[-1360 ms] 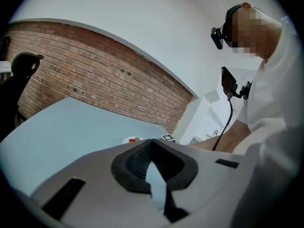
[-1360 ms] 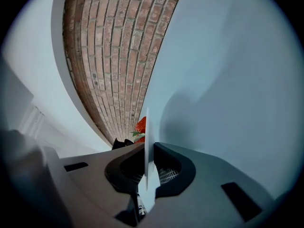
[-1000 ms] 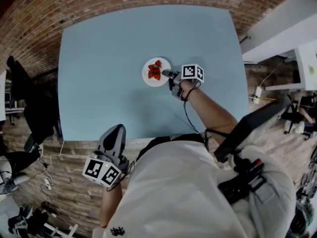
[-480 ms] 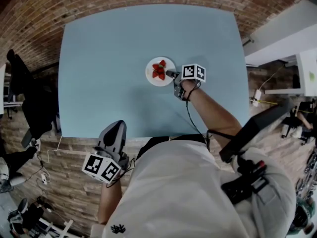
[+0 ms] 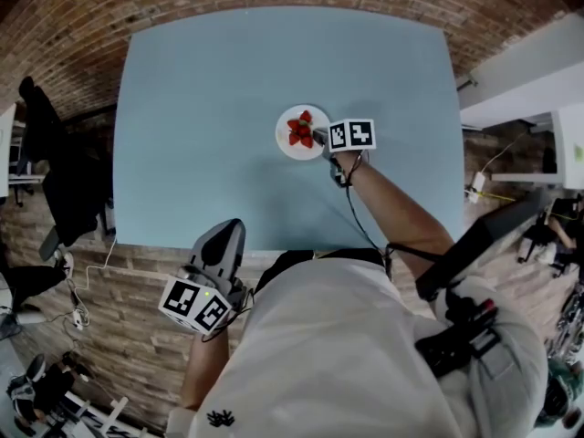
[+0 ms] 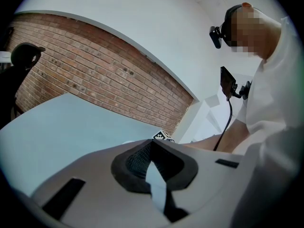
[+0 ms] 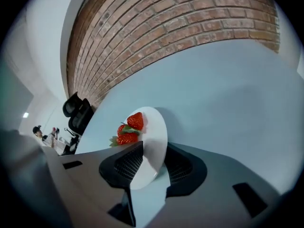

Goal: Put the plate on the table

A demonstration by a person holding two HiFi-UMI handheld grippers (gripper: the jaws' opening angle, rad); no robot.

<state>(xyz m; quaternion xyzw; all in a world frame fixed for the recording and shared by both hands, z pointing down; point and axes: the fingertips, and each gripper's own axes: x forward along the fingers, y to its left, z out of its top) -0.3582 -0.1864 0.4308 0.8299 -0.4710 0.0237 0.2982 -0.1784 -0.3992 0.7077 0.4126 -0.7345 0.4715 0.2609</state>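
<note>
Resting on the desk (image 5: 201,108), the plate (image 7: 154,137) of strawberries (image 7: 135,121) sits between the right gripper's (image 7: 149,163) opening jaws; the left gripper (image 6: 151,144) hangs clenched, empty.

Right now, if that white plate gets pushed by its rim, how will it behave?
Probably stiff: the plate looks rigid and appears to lie flat on the smooth table, so it should slide, not tip. The loose strawberries may roll if it is jerked. The right gripper is opening its jaws around the rim.
</note>
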